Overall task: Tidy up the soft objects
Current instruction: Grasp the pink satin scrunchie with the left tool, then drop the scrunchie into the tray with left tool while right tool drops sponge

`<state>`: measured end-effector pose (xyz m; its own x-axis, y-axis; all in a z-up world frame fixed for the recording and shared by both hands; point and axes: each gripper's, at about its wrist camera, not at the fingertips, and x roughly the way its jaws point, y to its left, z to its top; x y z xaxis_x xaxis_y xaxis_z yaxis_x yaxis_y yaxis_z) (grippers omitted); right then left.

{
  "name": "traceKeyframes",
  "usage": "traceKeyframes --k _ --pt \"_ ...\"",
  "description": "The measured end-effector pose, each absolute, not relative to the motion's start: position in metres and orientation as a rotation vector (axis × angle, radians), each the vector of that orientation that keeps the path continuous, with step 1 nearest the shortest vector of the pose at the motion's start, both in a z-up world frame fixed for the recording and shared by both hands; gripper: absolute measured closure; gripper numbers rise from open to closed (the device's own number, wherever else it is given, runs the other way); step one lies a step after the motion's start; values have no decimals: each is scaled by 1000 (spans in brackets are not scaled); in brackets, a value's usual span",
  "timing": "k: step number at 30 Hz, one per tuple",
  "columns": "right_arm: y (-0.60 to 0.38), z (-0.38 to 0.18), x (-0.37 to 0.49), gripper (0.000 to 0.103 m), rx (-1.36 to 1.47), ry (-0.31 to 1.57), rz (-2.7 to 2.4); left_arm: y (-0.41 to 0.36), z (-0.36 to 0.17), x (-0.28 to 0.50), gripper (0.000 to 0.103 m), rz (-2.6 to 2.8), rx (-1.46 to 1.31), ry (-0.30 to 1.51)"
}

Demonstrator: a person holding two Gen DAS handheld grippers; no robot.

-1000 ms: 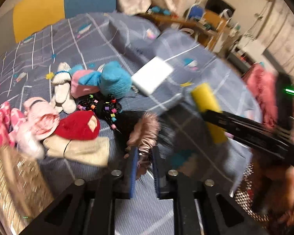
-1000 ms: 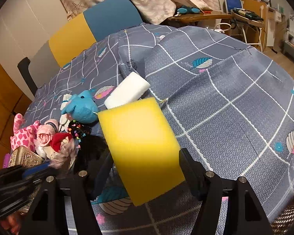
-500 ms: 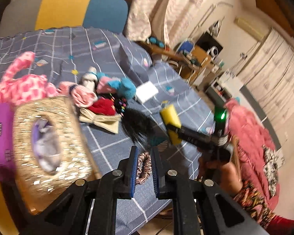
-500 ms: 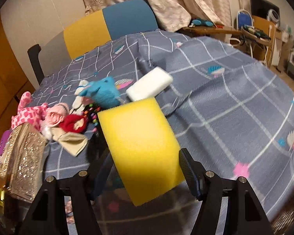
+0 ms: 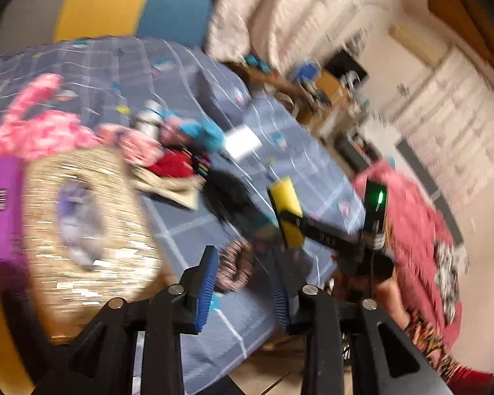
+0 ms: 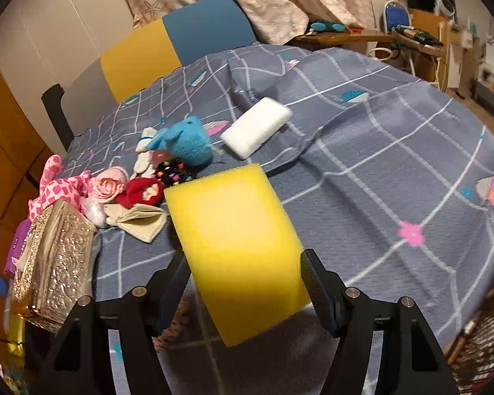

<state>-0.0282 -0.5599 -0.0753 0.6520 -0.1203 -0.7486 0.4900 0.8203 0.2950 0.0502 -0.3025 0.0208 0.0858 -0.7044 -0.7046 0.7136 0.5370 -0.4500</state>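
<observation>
My right gripper (image 6: pixel 247 283) is shut on a yellow sponge (image 6: pixel 233 247) and holds it above the grey checked bedspread (image 6: pixel 378 151). The sponge also shows in the left wrist view (image 5: pixel 285 197). My left gripper (image 5: pixel 245 283) is open; a pink-brown scrunchie (image 5: pixel 235 265) lies between its fingers near the bed's edge. A white sponge (image 6: pixel 257 126), a blue plush (image 6: pixel 187 141), a red hat (image 6: pixel 140 191), a beige cloth (image 6: pixel 138 217) and pink plush toys (image 6: pixel 66 184) lie in a pile on the bed.
A gold glittery tissue box (image 6: pixel 54 256) stands at the bed's left edge, beside a purple packet (image 5: pixel 0 210). A wicker basket (image 6: pixel 480 342) shows at the lower right. A desk (image 6: pixel 345 36) with clutter stands behind the bed.
My left gripper has opened and let go of the scrunchie. The left view has swung slightly. The right gripper keeps the yellow sponge and has drawn back a little.
</observation>
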Motion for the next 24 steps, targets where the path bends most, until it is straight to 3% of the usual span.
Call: traceKeyframes --k 2,8,13,15,17,24 --pt "-569 -72 -39 34 513 787 -386 -338 7 33 58 -1100 149 1051" --pt "-585 -70 -65 34 566 770 -404 -417 -58 22 56 -951 534 1072" --pt "-585 -70 -76 34 589 752 -393 -431 -96 28 55 -891 631 1085" --pt "-584 -70 -77 34 591 748 -390 -428 -97 25 57 -909 633 1056" --pt "-580 -70 -75 34 590 746 -386 -423 -95 22 82 -940 616 1039" --pt "-562 -67 -70 34 599 727 -366 -379 -70 21 85 -1009 401 1063"
